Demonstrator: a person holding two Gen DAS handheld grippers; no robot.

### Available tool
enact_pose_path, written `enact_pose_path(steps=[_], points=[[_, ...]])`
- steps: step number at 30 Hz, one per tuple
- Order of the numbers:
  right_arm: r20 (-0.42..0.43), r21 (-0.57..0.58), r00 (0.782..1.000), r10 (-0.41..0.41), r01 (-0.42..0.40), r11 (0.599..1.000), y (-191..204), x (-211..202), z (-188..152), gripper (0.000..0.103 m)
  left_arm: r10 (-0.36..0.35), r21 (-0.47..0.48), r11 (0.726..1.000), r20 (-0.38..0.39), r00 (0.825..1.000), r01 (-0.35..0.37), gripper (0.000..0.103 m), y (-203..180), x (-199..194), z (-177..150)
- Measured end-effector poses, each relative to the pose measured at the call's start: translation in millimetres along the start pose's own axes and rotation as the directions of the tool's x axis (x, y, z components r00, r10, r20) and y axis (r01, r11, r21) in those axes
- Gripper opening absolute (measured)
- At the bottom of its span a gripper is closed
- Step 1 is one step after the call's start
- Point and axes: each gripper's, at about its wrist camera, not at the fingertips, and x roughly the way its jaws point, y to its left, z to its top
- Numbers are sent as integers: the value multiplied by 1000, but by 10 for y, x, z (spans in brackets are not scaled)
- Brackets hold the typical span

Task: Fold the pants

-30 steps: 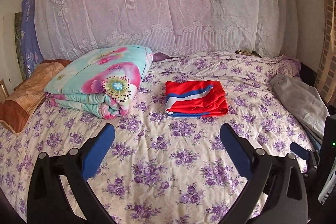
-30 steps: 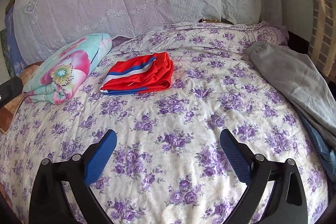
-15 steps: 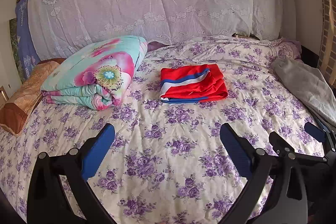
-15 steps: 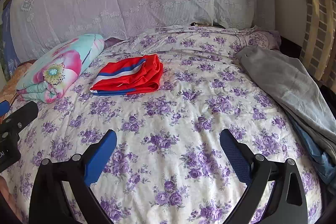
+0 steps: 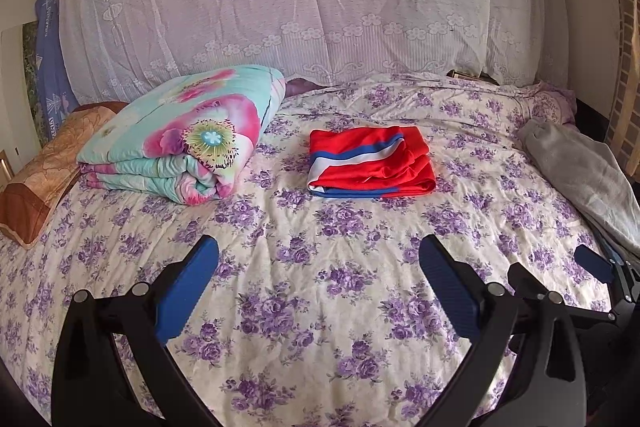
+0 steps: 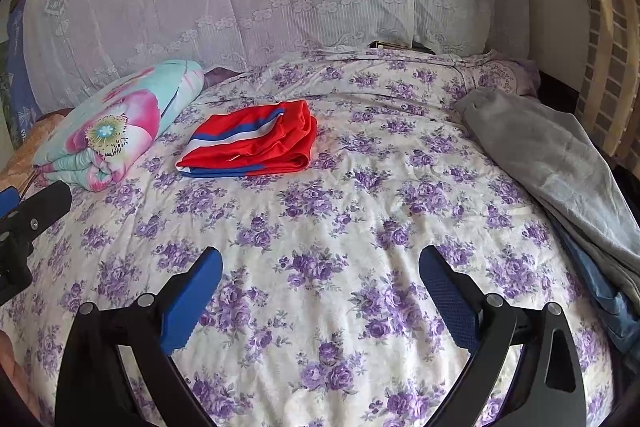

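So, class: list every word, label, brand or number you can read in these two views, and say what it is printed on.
Blue printed fabric at the far left: white lettering, partly cut off and too blurred to read.
Folded red pants: stripes only, no text.
Grey pants: none visible.
Nothing else carries writing.

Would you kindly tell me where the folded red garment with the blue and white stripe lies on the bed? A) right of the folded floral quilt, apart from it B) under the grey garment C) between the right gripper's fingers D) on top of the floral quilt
A: the folded red garment lies flat on the bedsheet, right of the folded floral quilt, with sheet showing between them.
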Motion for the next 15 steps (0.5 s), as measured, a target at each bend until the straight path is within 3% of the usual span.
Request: enact_pose_path(steps=[15], points=[[0,0,1000,1,-1,1000,-5,-3,-1,99,-1,-23,1000,-27,1000,1,98,33,57,2]])
